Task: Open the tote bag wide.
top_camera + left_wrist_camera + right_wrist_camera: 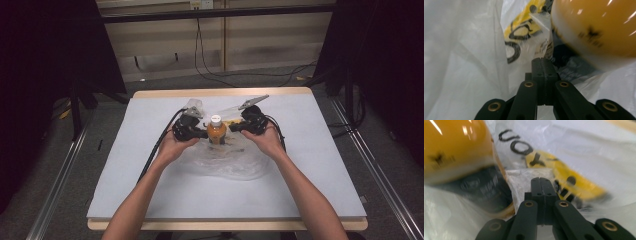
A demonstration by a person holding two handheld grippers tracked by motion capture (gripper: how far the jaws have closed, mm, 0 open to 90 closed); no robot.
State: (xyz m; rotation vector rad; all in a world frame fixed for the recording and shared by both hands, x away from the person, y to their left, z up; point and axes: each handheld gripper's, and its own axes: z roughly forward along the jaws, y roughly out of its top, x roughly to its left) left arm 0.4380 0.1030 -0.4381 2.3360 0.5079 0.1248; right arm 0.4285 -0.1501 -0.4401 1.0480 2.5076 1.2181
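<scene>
A bottle of orange drink (216, 132) with a white cap stands upright at the middle of the table, on a crumpled clear plastic bag (225, 164). My left gripper (205, 133) lies level at the bottle's left side, my right gripper (232, 128) at its right side, both tips close to the bottle. In the left gripper view the jaws (540, 60) are pressed together against the bag's film (461, 62), with the bottle (596, 27) at the upper right. The right gripper (541, 179) is shut too, beside the bottle (451, 147). Whether film is pinched, I cannot tell.
The bag carries yellow and black print (574, 182). A grey mat (150, 190) covers the wooden table. Black cables trail from both grippers, the left one towards the table's front left. Metal rails run along the floor on both sides, and dark curtains hang at left and right.
</scene>
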